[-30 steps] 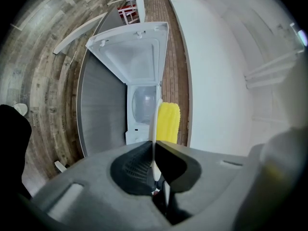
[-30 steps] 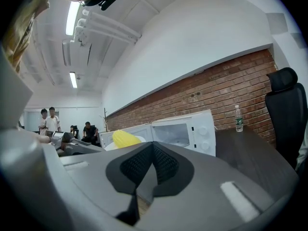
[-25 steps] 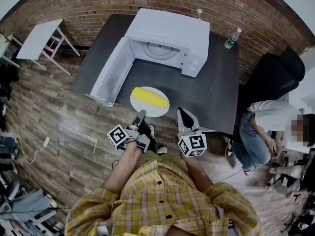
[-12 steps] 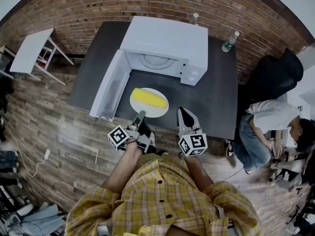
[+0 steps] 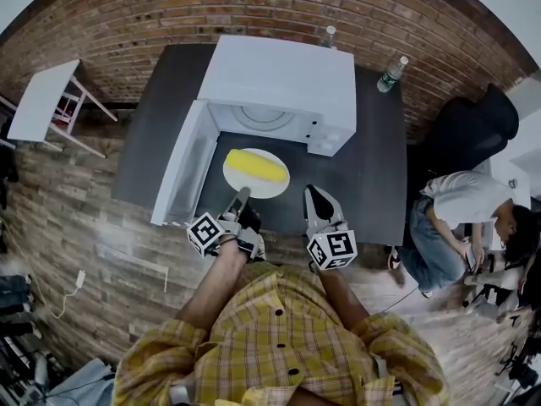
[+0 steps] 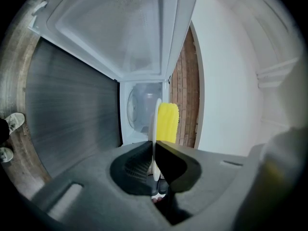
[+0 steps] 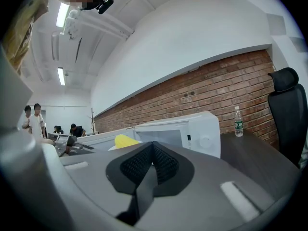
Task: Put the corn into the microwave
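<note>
A yellow corn cob (image 5: 256,167) lies on a white plate (image 5: 272,189) held above the dark table (image 5: 372,167), just in front of the white microwave (image 5: 283,70), whose door (image 5: 180,166) stands open to the left. My left gripper (image 5: 240,200) is shut on the plate's near rim. In the left gripper view the plate (image 6: 155,121) shows edge-on between the jaws of the left gripper (image 6: 154,150), with the corn (image 6: 167,123) on it and the microwave cavity (image 6: 138,106) beyond. My right gripper (image 5: 318,200) is shut and empty, right of the plate.
Two water bottles (image 5: 390,73) (image 5: 328,35) stand at the table's back. A black office chair (image 5: 473,129) and a seated person (image 5: 456,218) are to the right. A white folding table (image 5: 42,98) is at the far left.
The plate with the corn has come closer to the microwave's open cavity, with both grippers moving forward. Neither gripper's grip has changed.
</note>
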Demonstrator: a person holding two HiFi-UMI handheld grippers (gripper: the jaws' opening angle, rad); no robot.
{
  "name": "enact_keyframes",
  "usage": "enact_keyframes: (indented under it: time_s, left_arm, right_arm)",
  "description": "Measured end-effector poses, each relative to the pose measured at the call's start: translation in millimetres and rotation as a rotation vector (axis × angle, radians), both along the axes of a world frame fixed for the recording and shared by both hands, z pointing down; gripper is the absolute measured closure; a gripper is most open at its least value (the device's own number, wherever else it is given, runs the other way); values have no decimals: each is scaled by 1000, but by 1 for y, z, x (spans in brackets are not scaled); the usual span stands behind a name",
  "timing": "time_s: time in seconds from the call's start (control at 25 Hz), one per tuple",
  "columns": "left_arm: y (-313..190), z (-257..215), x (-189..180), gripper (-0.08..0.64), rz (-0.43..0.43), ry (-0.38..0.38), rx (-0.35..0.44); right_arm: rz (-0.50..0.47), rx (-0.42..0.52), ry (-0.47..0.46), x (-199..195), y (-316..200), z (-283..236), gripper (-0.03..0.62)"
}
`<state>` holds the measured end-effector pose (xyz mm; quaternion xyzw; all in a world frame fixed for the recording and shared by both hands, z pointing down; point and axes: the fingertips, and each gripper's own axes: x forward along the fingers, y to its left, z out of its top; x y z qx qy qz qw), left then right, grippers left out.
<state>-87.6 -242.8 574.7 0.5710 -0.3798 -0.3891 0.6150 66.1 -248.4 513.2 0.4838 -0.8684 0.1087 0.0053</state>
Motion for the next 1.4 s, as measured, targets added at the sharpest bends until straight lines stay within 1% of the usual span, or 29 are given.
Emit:
enact_keyframes:
  time_s: [0.12,0.16,0.28,0.44,0.56,0.84,1.16,1.4]
  left_arm:
    - [-9,10,-1,540,-4,-10,-30]
    - [-13,12,-1,540,-6,-14,-29]
    - [-21,22,-2,538,-6,-46,-43]
    - [-35,23,2,538,-9,-29,-37]
    - [-42,32,1,538,-6,-73,-49]
    - [-61,49,-1,545,-7,-112,-60]
    - [-89,62,-5,543,-37,-93,-73]
    - [-107,69,-9,543,-53,-109,-65]
  right_arm:
    - [1,0,10,-1,-6,1,589]
    - [1,1,16,-1,-7,2,589]
    - [3,4,25,0,-12,2,589]
    - [10,-3,31,1,-19,5,589]
    - [8,1,47,-1,-22,5,589]
    - [10,-12,51,-4,-28,10,589]
    - [18,-29,56,-9,-36,16,589]
    - [17,-35,62,-13,-40,20,589]
